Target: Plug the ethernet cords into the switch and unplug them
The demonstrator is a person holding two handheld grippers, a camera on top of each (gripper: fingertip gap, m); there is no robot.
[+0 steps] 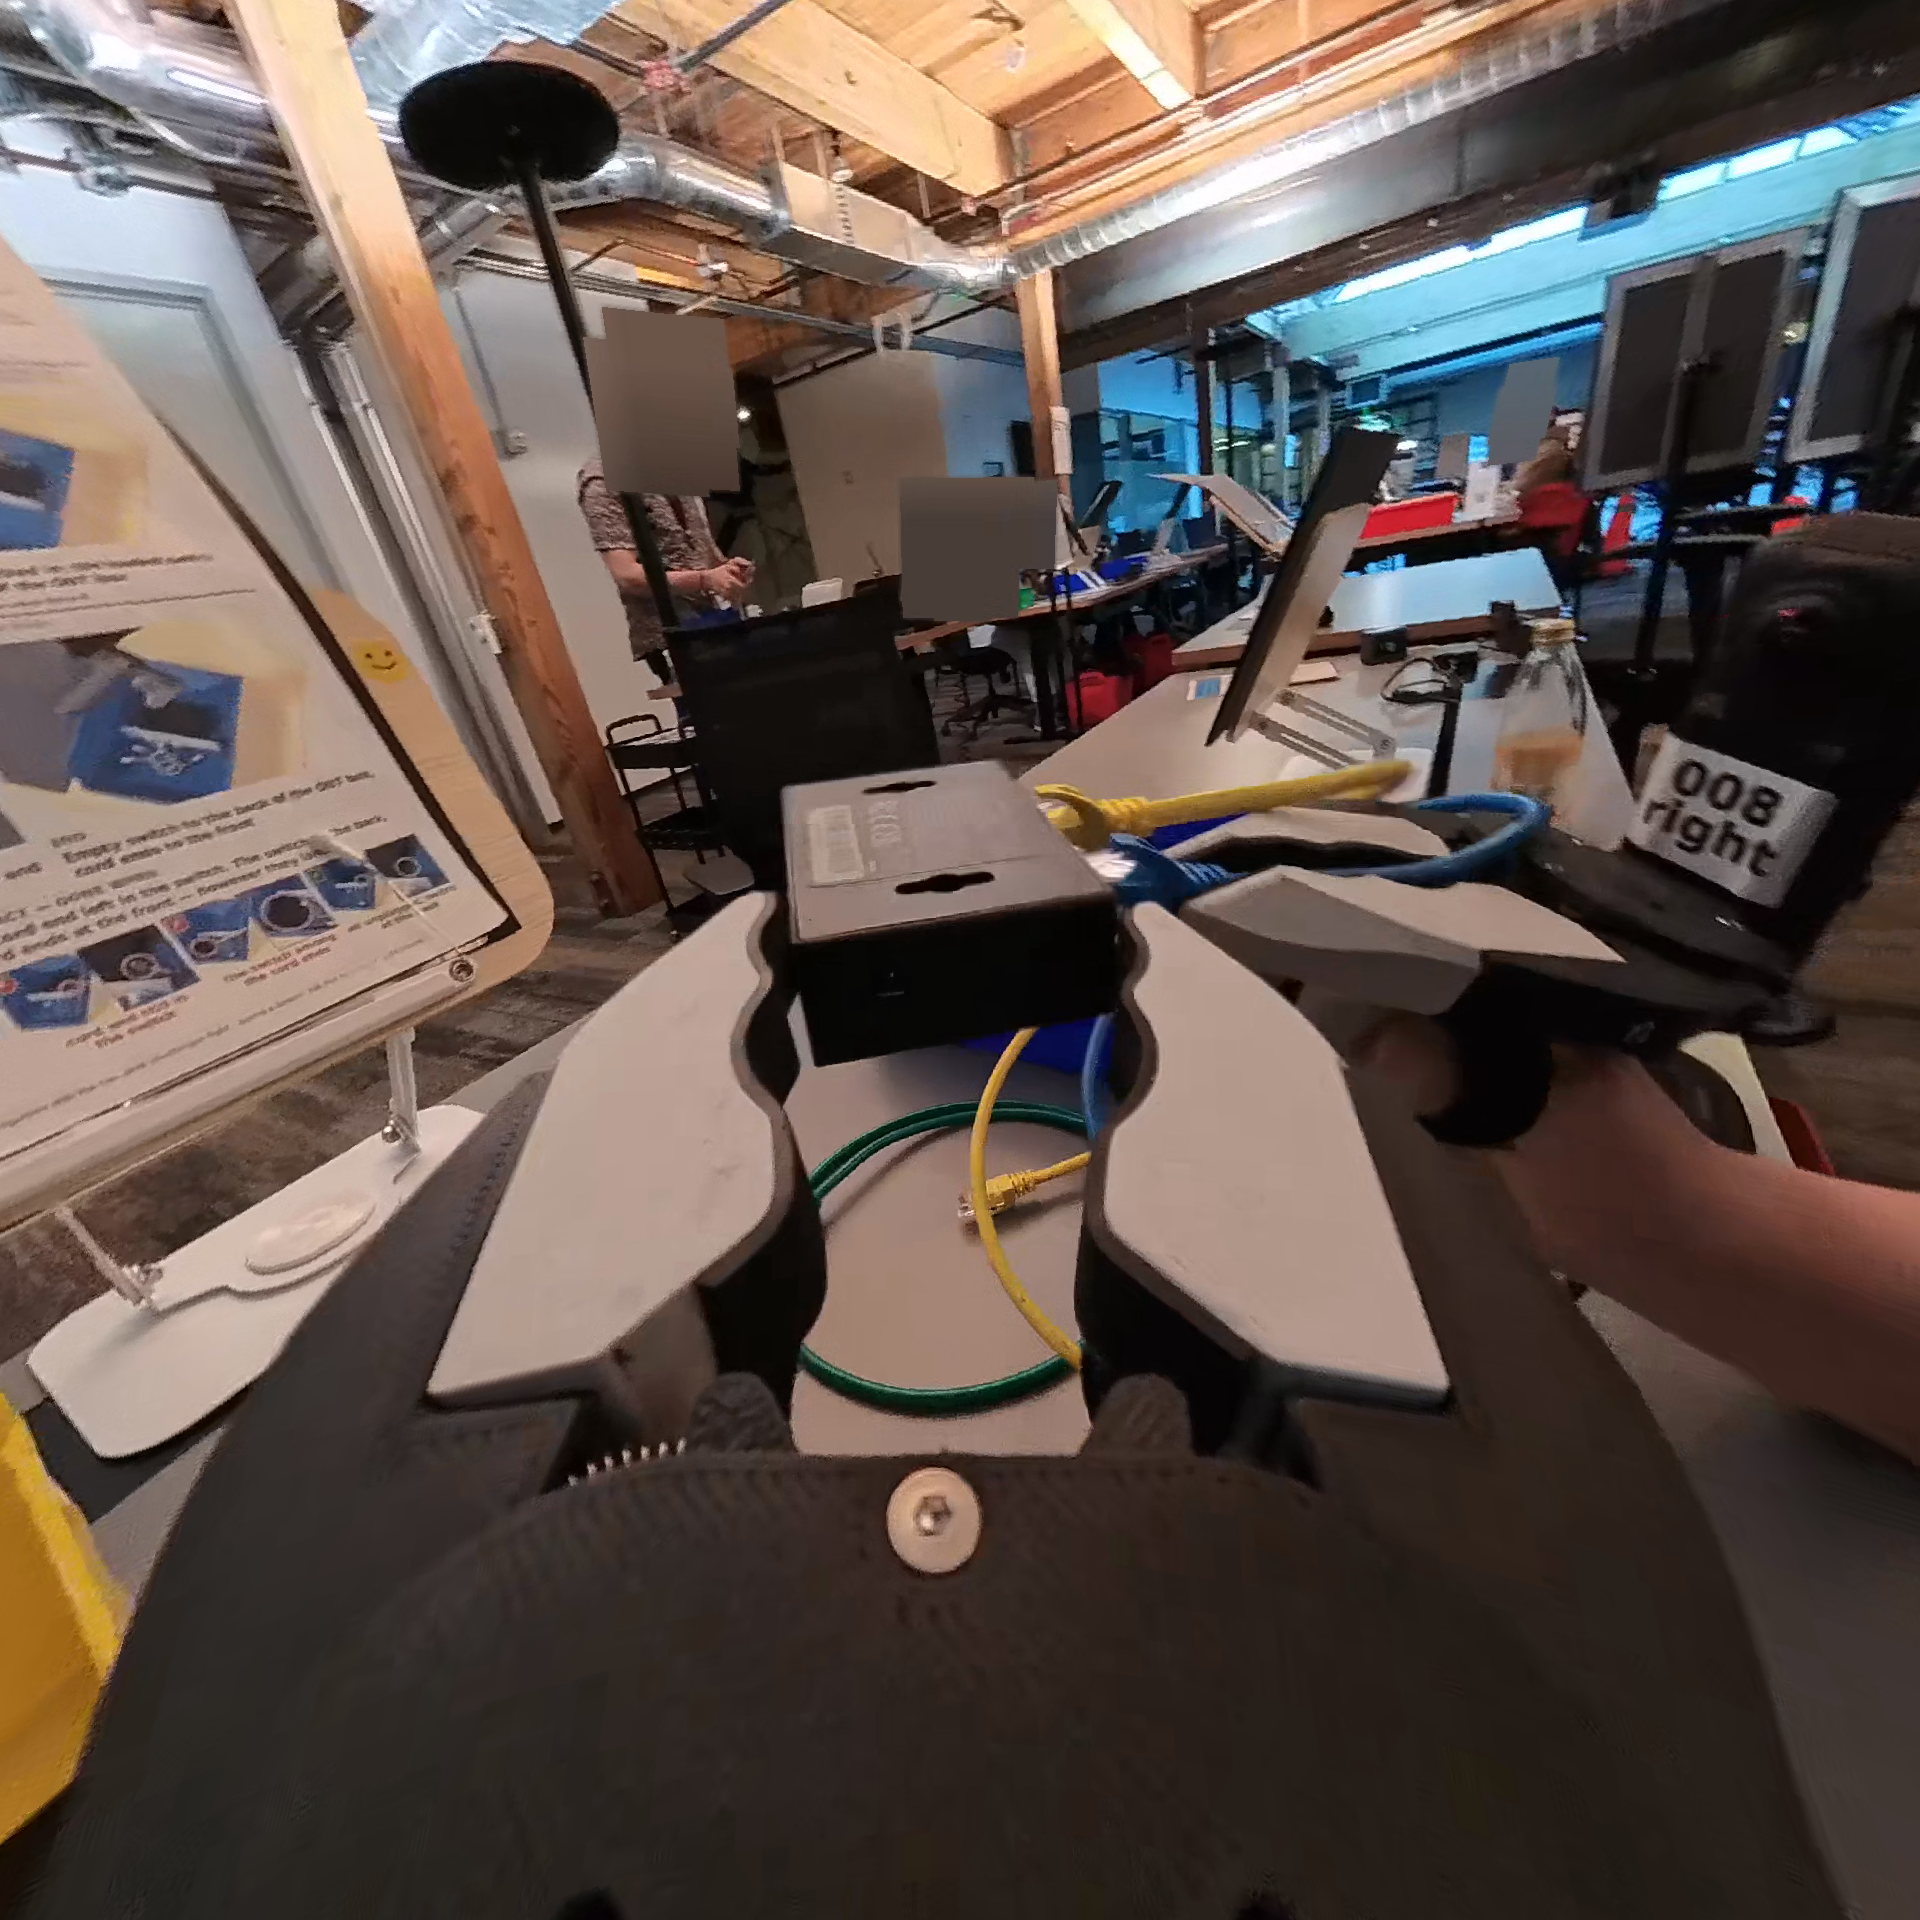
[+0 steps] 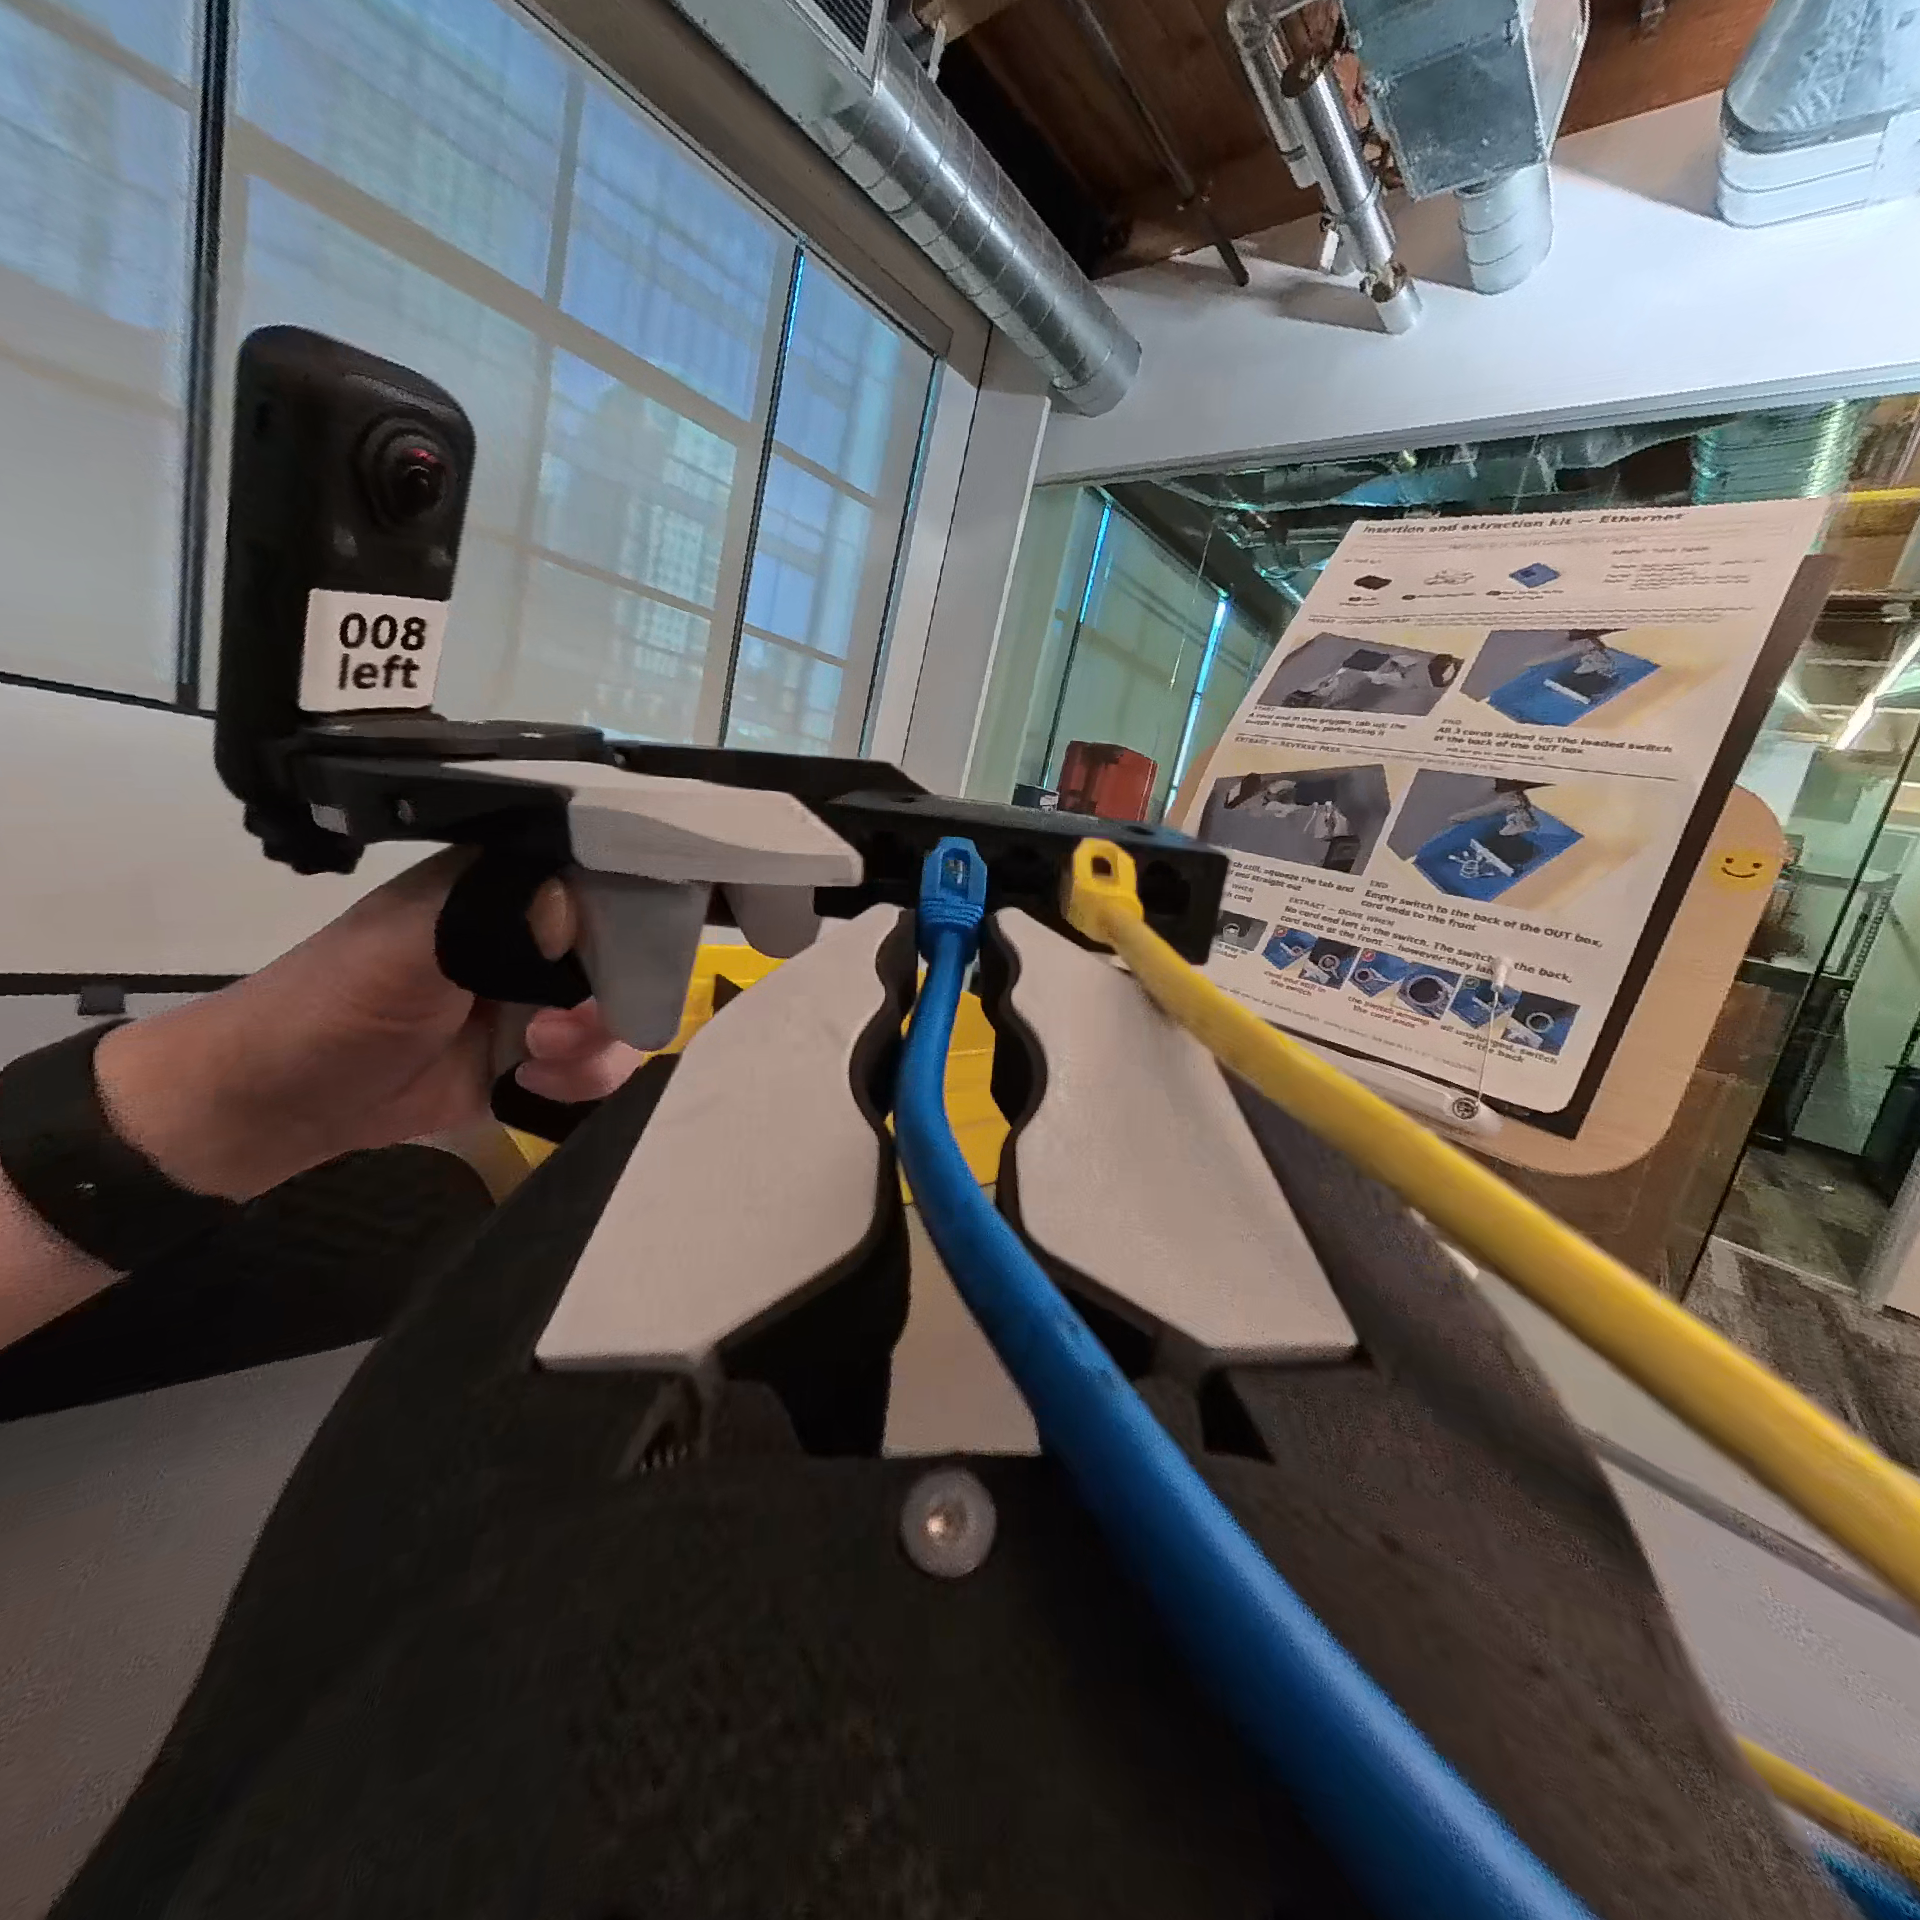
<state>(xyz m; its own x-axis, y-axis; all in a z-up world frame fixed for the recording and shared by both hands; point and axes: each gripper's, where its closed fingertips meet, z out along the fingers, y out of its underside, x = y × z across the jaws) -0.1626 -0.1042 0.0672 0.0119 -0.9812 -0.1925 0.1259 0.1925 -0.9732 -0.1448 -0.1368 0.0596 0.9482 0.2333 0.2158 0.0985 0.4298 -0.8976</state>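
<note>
The black switch [image 1: 940,894] is lifted above the table, bottom side up. A blue ethernet cord [image 2: 951,997] and a yellow ethernet cord [image 2: 1351,1091] are plugged in its ports. A green ethernet cord [image 1: 925,1392] lies coiled on the table below, unplugged.

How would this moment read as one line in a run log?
left gripper: holds switch | right gripper: grips blue cord at port | yellow cord: plugged in | green cord: on table

matt black plastic switch [image 1: 940,883], glossy blue cord [image 2: 1091,1351], rough wooden ceiling beams [image 1: 862,83].
</note>
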